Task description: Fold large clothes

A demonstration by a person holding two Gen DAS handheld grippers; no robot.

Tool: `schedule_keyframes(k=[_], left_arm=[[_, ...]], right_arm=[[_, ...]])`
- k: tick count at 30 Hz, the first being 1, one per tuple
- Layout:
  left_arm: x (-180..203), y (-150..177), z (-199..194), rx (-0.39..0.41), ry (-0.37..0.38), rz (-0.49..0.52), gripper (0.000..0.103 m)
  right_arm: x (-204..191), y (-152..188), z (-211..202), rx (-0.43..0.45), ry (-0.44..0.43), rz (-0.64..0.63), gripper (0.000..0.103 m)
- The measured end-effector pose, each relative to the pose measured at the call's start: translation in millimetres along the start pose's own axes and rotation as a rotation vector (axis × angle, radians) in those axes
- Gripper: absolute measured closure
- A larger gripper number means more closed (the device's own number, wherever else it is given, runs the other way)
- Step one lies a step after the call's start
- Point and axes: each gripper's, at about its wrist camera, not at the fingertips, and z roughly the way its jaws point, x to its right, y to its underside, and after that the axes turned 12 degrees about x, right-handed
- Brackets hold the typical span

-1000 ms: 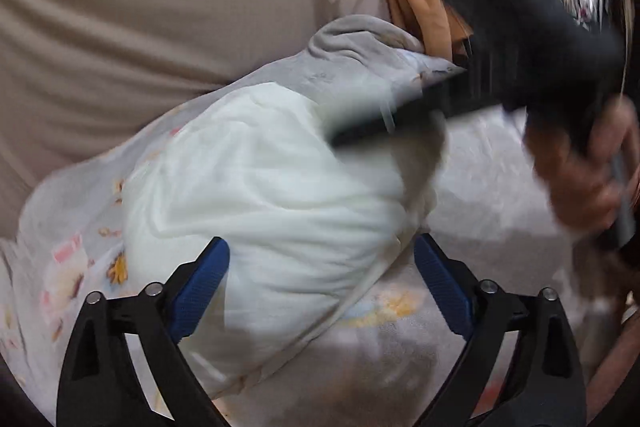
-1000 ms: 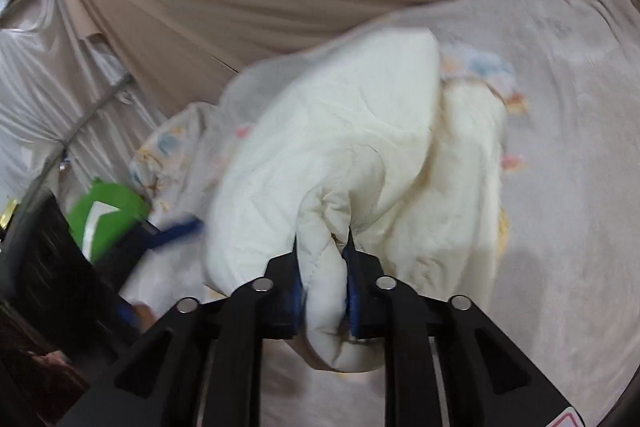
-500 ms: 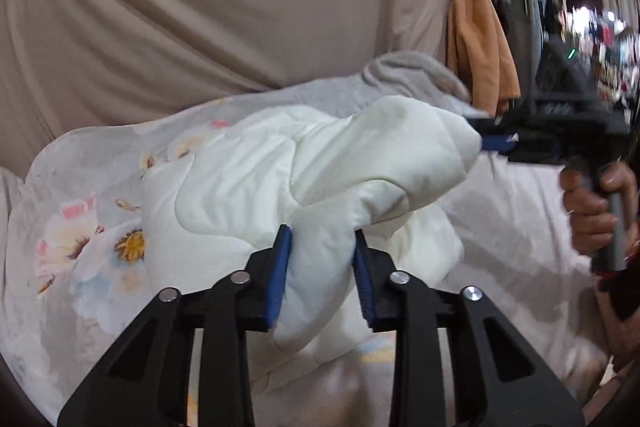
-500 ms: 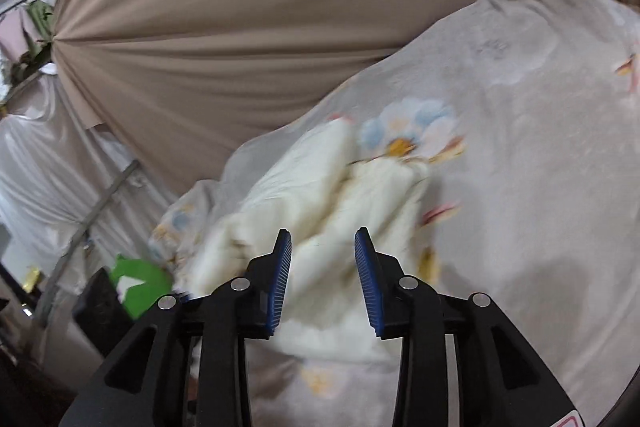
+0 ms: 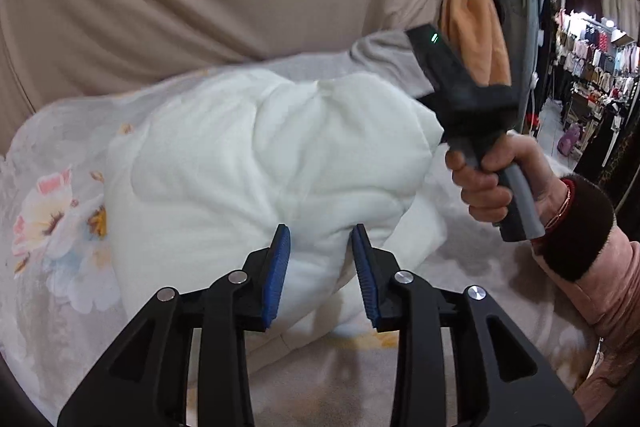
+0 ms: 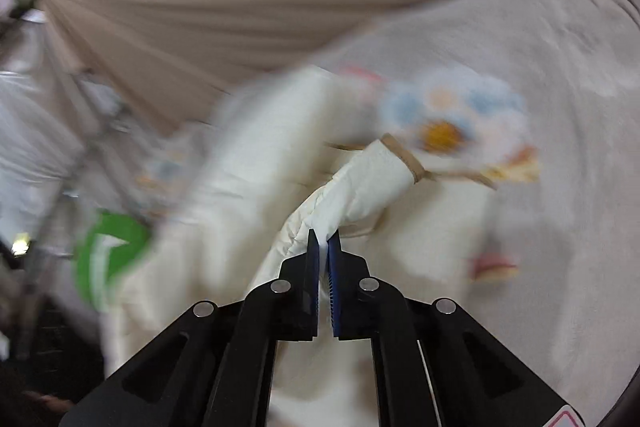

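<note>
Padded white garment (image 5: 260, 163) unlabelled, right hand-held gripper (image 6: 324, 239) pinching cuff (image 6: 404, 159)

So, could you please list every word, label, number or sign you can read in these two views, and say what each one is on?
No legible text in either view.
Green light on the right gripper's housing: a glowing mark, not a character.
Red-edged sticker at the right wrist view's bottom corner: cut off, unreadable.
Green and white object: blurred, no lettering visible.
Shop racks: too small to show signs.
</note>
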Motion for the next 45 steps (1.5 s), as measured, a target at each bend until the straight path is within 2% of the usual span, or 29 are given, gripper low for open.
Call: schedule_keyframes(k=[1, 3, 5, 6, 7, 8, 9, 11, 13, 14, 15, 16, 19, 21, 22, 24, 26, 27, 28, 30, 31, 32, 34, 35, 36, 38, 40, 42, 45], left_arm=[[0, 3, 5, -0.015, 0.001, -0.005, 0.071], [0, 6, 11, -0.036, 0.001, -0.014, 0.071], [-1, 6, 8, -0.044, 0.004, -0.022, 0.071], [-2, 5, 4, -0.04, 0.011, -0.03, 0.071], [-4, 3, -2, -0.036, 0.022, -0.043, 0.071], [-6, 0, -10, -0.031, 0.034, -0.061, 0.071], [-10, -4, -19, -0.02, 0.042, -0.081, 0.069], [-18, -10, -33, 0.005, 0.025, -0.111, 0.063], [-27, -18, -46, 0.043, -0.011, -0.13, 0.058], [-31, -22, -51, 0.06, -0.028, -0.133, 0.058], [-36, -27, -57, 0.078, -0.056, -0.137, 0.057], [-41, -32, -63, 0.099, -0.079, -0.145, 0.057], [-55, -42, -72, 0.129, -0.105, -0.178, 0.055], [-61, -44, -69, 0.123, -0.118, -0.192, 0.054], [-63, -42, -63, 0.107, -0.125, -0.194, 0.053], [-63, -30, -40, 0.046, -0.116, -0.195, 0.053], [-61, -13, -16, -0.042, -0.096, -0.22, 0.053], [-58, -4, -7, -0.054, -0.103, -0.219, 0.049], [-53, 1, -5, -0.047, -0.139, -0.194, 0.047], [-45, 2, -6, -0.049, -0.191, -0.142, 0.046], [-46, 0, -10, -0.048, -0.194, -0.143, 0.046], [-49, -3, -14, -0.05, -0.193, -0.152, 0.044], [-62, -9, -25, -0.036, -0.245, -0.169, 0.018], [-69, -11, -29, -0.021, -0.28, -0.176, 0.014], [-75, -13, -31, -0.014, -0.305, -0.182, 0.013], [-87, -14, -24, -0.054, -0.303, -0.198, 0.012], [-93, -12, -11, -0.099, -0.263, -0.226, 0.01], [-95, -8, 2, -0.136, -0.226, -0.244, 0.009], [-96, -7, 15, -0.143, -0.191, -0.273, 0.005]], right_arm=[[15, 7, 5, -0.024, -0.014, 0.054, 0.099], [18, 6, -9, -0.012, -0.017, 0.09, 0.097], [3, -2, -43, 0.065, 0.01, 0.047, 0.087], [-8, -5, -62, 0.117, -0.007, 0.023, 0.086], [-22, -8, -84, 0.16, -0.062, 0.0, 0.082], [-33, -8, -98, 0.188, -0.119, -0.014, 0.066], [-42, -7, -106, 0.205, -0.155, -0.027, 0.045], [-64, -4, -106, 0.191, -0.196, -0.071, 0.039], [-80, 0, -84, 0.134, -0.171, -0.099, 0.039], [-81, 2, -72, 0.121, -0.121, -0.113, 0.046], [-84, 6, -64, 0.109, -0.092, -0.128, 0.074], [-87, 10, -59, 0.093, -0.118, -0.116, 0.085], [-95, 19, -95, 0.203, -0.189, -0.149, 0.089], [-96, 31, -127, 0.288, -0.159, -0.171, 0.09], [-86, 39, -133, 0.303, -0.129, -0.161, 0.09], [-50, 56, -112, 0.233, 0.0, -0.089, 0.09], [-16, 74, -77, 0.132, 0.043, -0.008, 0.089], [-9, 81, -68, 0.118, 0.053, 0.004, 0.088], [-9, 85, -65, 0.123, 0.06, -0.002, 0.088], [-19, 79, -71, 0.131, 0.083, -0.036, 0.086], [-24, 75, -78, 0.142, 0.085, -0.038, 0.085], [-27, 69, -90, 0.173, 0.077, -0.017, 0.083], [-30, 60, -110, 0.24, 0.102, -0.002, 0.062], [-30, 56, -115, 0.262, 0.123, -0.01, 0.041], [-30, 53, -113, 0.263, 0.136, -0.019, 0.032], [-23, 48, -93, 0.179, 0.135, 0.0, 0.031], [-11, 49, -67, 0.094, 0.065, 0.069, 0.03], [-4, 50, -52, 0.061, 0.042, 0.098, 0.018], [-4, 46, -41, 0.047, 0.032, 0.112, 0.014]])
